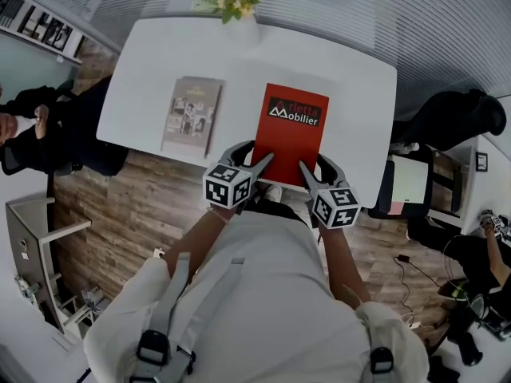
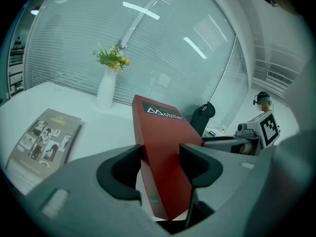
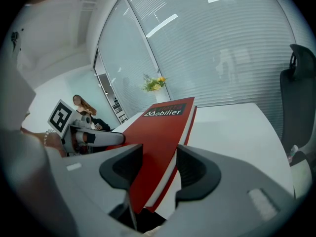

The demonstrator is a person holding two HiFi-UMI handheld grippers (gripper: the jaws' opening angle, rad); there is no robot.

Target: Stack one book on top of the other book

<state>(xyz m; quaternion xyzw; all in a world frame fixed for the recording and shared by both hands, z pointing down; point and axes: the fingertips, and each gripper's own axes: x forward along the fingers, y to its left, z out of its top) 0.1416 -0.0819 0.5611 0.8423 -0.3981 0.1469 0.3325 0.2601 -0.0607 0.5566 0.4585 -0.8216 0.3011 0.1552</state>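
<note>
The left gripper (image 1: 254, 158) is clamped on the near-left corner of the red hardcover book with the black title panel (image 1: 294, 130). The right gripper (image 1: 316, 166) is clamped on its near-right corner, so both jaw pairs press on the covers. The book's near edge is up off the white rounded desk (image 1: 355, 82). To its left, well apart, a grey paperback book with photos on the cover (image 1: 192, 116) lies flat on the desk. A white vase of yellow flowers (image 1: 239, 10) stands at the far edge.
</note>
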